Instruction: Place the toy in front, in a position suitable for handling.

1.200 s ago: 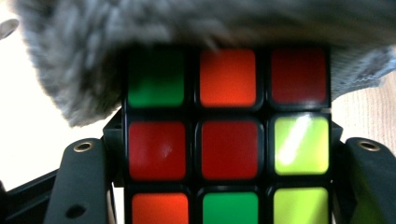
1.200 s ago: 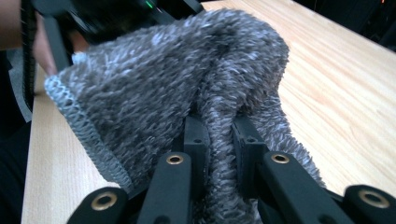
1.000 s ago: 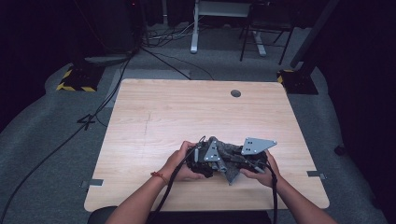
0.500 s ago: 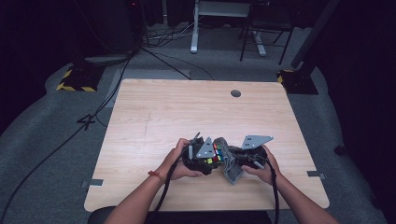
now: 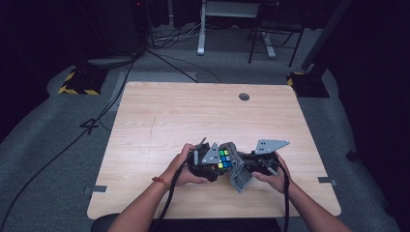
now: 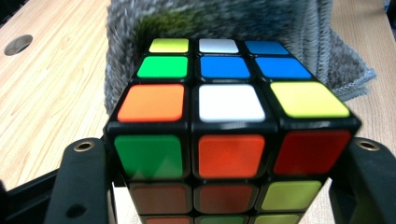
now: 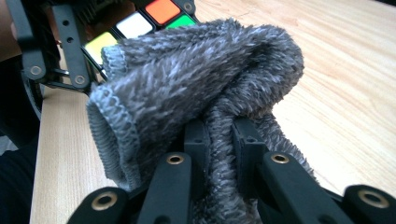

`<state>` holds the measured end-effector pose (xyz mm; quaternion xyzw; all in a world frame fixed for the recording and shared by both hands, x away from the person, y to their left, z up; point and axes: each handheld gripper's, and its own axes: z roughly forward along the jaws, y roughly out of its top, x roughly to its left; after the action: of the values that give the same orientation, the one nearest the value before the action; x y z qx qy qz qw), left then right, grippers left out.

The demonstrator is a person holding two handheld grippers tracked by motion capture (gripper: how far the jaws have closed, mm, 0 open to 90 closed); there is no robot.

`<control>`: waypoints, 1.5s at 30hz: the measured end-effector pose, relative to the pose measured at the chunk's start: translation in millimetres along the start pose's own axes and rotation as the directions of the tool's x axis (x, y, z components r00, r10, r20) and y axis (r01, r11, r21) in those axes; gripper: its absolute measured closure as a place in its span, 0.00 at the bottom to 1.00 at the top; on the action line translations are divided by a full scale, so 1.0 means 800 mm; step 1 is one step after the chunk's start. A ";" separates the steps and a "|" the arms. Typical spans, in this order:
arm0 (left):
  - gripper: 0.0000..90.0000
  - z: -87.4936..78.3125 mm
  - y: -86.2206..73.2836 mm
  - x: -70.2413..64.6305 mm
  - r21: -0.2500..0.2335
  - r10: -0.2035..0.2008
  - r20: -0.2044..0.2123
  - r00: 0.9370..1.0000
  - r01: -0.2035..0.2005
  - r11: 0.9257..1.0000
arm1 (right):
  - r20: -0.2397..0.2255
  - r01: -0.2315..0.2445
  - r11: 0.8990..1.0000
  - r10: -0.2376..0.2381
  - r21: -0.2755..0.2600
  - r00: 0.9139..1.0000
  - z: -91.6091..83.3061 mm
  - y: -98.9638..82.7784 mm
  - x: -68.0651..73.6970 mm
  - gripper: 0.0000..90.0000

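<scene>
A Rubik's cube (image 6: 229, 126) with mixed coloured stickers sits between the black jaws of my left gripper (image 6: 229, 186), which is shut on its two sides. In the high view the cube (image 5: 223, 158) is held just above the table's near half by the left gripper (image 5: 209, 162). My right gripper (image 7: 219, 140) is shut on a fold of a fluffy grey cloth (image 7: 187, 88). That cloth (image 5: 238, 169) is pressed against the cube's far face, with the right gripper (image 5: 251, 164) just right of it. The cube (image 7: 140, 21) peeks out behind the cloth in the right gripper view.
The light wooden table (image 5: 159, 121) has a round cable hole (image 5: 244, 96) near its far edge. Cables run across the grey floor (image 5: 58, 145) at the left. Desk legs and a chair base (image 5: 261, 38) stand beyond the table.
Both hands have shifted slightly left and the cube has turned, so its coloured face now shows upward. The cloth now hangs lower against the cube's right side.
</scene>
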<state>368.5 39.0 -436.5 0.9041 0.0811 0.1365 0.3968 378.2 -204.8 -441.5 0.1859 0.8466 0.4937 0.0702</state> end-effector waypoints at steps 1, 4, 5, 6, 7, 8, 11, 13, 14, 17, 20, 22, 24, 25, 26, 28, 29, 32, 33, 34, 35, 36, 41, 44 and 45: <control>0.37 0.001 0.000 0.000 0.003 0.003 -0.001 1.000 -0.003 1.000 | 0.005 0.009 1.000 -0.009 -0.002 1.000 -0.001 0.001 0.001 0.88; 0.37 0.004 -0.002 0.000 0.032 0.008 -0.010 1.000 -0.008 0.999 | 0.005 0.013 1.000 -0.013 -0.019 1.000 -0.005 0.004 0.004 0.88; 0.37 0.006 -0.002 0.000 0.048 0.017 -0.018 1.000 -0.016 0.999 | 0.002 0.015 1.000 -0.015 -0.026 1.000 -0.007 0.006 0.006 0.88; 0.37 0.008 -0.003 0.000 0.060 0.016 -0.018 1.000 -0.015 0.998 | 0.000 0.018 0.999 -0.018 -0.037 1.000 -0.008 0.007 0.007 0.88; 0.37 0.010 -0.004 -0.001 0.067 0.021 -0.017 1.000 -0.020 0.998 | -0.004 0.022 0.999 -0.022 -0.042 1.000 -0.010 0.009 0.008 0.88; 0.37 0.011 -0.003 -0.001 0.067 0.020 -0.016 1.000 -0.019 0.998 | -0.005 0.029 0.999 -0.029 -0.042 1.000 -0.010 0.010 0.011 0.88; 0.37 0.013 -0.003 -0.002 0.073 0.031 -0.027 0.999 -0.029 0.997 | 0.017 0.054 0.998 -0.053 -0.027 0.998 -0.007 0.010 0.014 0.88; 0.37 0.011 -0.002 -0.001 0.060 0.020 -0.030 0.999 -0.018 0.998 | 0.026 0.050 0.999 -0.049 -0.022 0.998 -0.006 0.008 0.010 0.88; 0.37 0.009 -0.002 -0.001 0.049 0.015 -0.033 0.999 -0.013 0.999 | 0.033 0.045 0.999 -0.044 -0.016 0.998 -0.006 0.007 0.007 0.88; 0.37 0.003 0.000 -0.001 0.003 0.005 -0.028 1.000 -0.005 1.000 | 0.049 0.023 1.000 -0.024 0.010 0.999 -0.003 0.001 -0.001 0.88; 0.37 0.002 0.001 -0.002 -0.010 0.012 -0.022 1.000 -0.012 1.000 | 0.025 0.004 1.000 -0.004 0.010 1.000 -0.001 -0.002 -0.003 0.88; 0.37 0.002 0.001 -0.002 -0.016 0.008 -0.014 1.000 -0.009 1.000 | 0.017 0.017 1.000 -0.017 0.006 1.000 0.000 0.000 0.001 0.88; 0.37 0.001 0.000 -0.001 -0.015 0.006 -0.006 1.000 -0.006 1.000 | 0.010 0.023 1.000 -0.023 -0.003 1.000 0.000 0.002 0.004 0.88; 0.37 0.001 0.000 -0.001 -0.014 0.006 -0.007 1.000 -0.006 1.000 | 0.011 0.027 1.000 -0.027 -0.005 1.000 -0.001 0.003 0.005 0.88; 0.37 0.002 0.000 -0.001 -0.013 0.009 -0.004 1.000 -0.009 1.000 | 0.007 0.020 1.000 -0.020 -0.014 1.000 -0.002 0.003 0.005 0.88; 0.37 0.002 0.000 -0.001 -0.004 0.012 -0.009 1.000 -0.012 1.000 | 0.003 0.013 1.000 -0.013 -0.028 1.000 -0.004 0.005 0.005 0.88; 0.37 0.003 0.000 0.000 -0.006 0.011 -0.007 1.000 -0.011 1.000 | 0.006 0.018 0.999 -0.018 -0.031 1.000 -0.005 0.005 0.006 0.88; 0.37 0.004 -0.001 0.000 0.007 0.012 -0.007 1.000 -0.012 1.000 | 0.007 0.016 0.999 -0.016 -0.041 1.000 -0.007 0.007 0.007 0.88; 0.37 0.005 -0.001 0.000 0.015 0.008 -0.008 1.000 -0.008 1.000 | 0.006 0.014 0.999 -0.014 -0.047 1.000 -0.007 0.007 0.007 0.88; 0.37 0.006 -0.002 0.000 0.024 0.006 -0.009 1.000 -0.005 1.000 | 0.001 0.015 0.999 -0.015 -0.051 1.000 -0.008 0.007 0.008 0.88; 0.37 0.007 -0.003 0.000 0.031 0.009 -0.004 1.000 -0.009 0.999 | -0.001 0.015 0.998 -0.015 -0.056 1.000 -0.009 0.008 0.009 0.88; 0.37 0.008 -0.003 0.000 0.034 0.009 0.000 1.000 -0.009 0.999 | -0.005 0.020 0.998 -0.021 -0.059 1.000 -0.010 0.009 0.010 0.88; 0.37 0.003 0.000 -0.002 0.002 0.019 -0.020 1.000 -0.019 1.000 | 0.004 0.022 0.999 -0.022 -0.049 1.000 -0.009 0.008 0.008 0.88; 0.37 -0.003 0.002 -0.003 -0.038 0.015 -0.024 1.000 -0.016 0.999 | 0.015 0.019 0.999 -0.018 -0.030 1.000 -0.007 0.004 0.004 0.88; 0.37 -0.005 0.003 -0.003 -0.053 0.017 -0.024 1.000 -0.018 0.998 | 0.026 0.020 1.000 -0.020 -0.009 0.999 -0.005 0.002 0.002 0.88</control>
<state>365.2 39.6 -432.7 0.8923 0.0741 0.1525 0.4183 375.7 -206.5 -438.2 0.1834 0.8453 0.4944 0.0867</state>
